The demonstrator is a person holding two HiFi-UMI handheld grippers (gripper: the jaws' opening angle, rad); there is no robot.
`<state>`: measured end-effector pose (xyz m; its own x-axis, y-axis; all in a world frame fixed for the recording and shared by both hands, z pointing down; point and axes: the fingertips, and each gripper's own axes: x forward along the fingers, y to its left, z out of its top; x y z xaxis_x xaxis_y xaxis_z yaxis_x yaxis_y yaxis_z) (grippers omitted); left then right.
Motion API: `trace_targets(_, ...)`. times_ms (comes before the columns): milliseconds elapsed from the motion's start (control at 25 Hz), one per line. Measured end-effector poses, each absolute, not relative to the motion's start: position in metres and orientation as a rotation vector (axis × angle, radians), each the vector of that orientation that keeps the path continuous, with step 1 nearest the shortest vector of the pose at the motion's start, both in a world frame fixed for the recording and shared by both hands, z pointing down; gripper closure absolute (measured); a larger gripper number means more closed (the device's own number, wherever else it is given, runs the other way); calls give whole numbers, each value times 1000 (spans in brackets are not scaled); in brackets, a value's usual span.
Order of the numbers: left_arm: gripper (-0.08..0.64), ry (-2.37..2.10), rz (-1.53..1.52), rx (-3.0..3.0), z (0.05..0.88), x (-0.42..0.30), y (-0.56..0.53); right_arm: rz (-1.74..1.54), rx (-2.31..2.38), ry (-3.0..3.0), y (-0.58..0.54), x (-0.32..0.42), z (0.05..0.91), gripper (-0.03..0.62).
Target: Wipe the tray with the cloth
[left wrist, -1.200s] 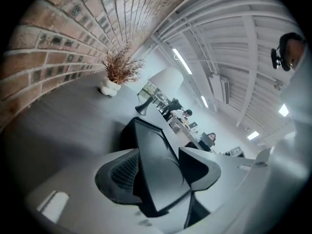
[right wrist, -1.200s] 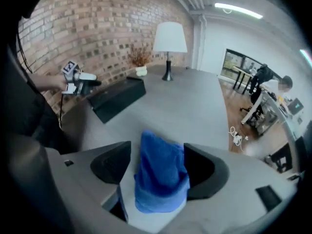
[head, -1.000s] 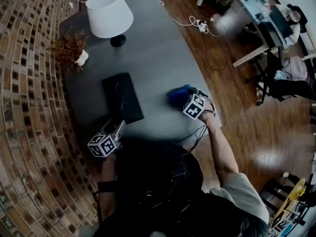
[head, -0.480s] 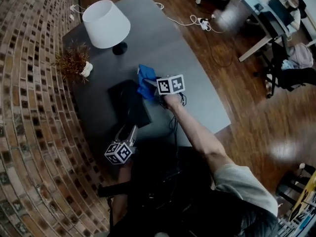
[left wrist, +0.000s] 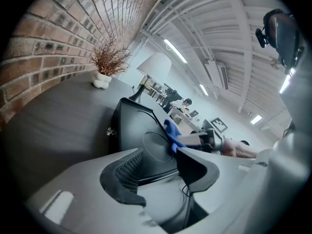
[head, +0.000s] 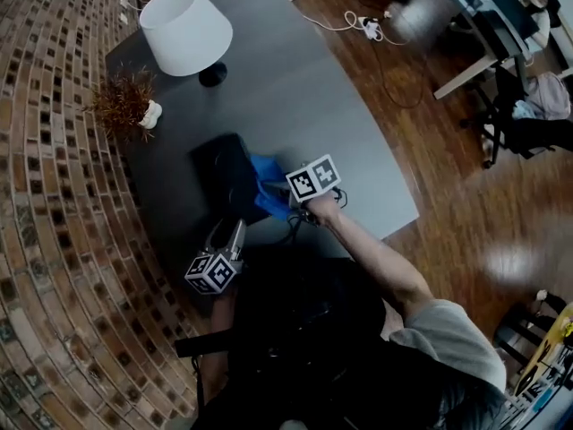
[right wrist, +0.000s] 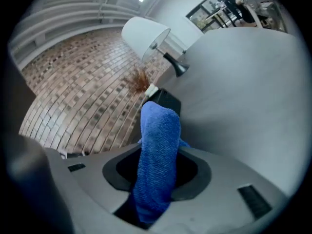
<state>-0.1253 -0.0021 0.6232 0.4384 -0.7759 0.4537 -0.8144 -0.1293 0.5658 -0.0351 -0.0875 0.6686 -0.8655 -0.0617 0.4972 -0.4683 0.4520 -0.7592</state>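
Cloth, blue and thickly folded, is clamped in the right claw, whose jaws have just closed on it. Its free end stands out past the tips. Ahead of that claw and a little to its left lies the black tray, flat on the grey table. In the head view the cloth's loose part reaches the tray's side edge. At the tray's near end sits the left claw. Its jaws have just been closing and stand a little apart, with the tray's near rim between their tips. From this skewed angle they seem not yet to bite on it. The wipe looks about to begin. To do it well, let the left claw steady the rim first so the tray cannot skate. Then lay the cloth's hanging end flat on the tray floor and draw it in overlapping strokes, keeping the hard jaw tips off the surface. Beyond both claws stand a lamp and a dried plant, well apart from the tray.
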Motion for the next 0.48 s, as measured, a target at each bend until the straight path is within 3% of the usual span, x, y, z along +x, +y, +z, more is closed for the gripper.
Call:
trace_targets(120,348,-1344,50,1896,622,-127,-1,1415,355,-2162,-10,-12,686,439)
trace_targets(200,348,-1340,40,1893,621,-126,-2,1423,397,-2158,-16,-1,684,439)
trace_targets(480,348,-1329,23,1897,623,-127,0,1345,1002,-2380,-250,-43,662,437)
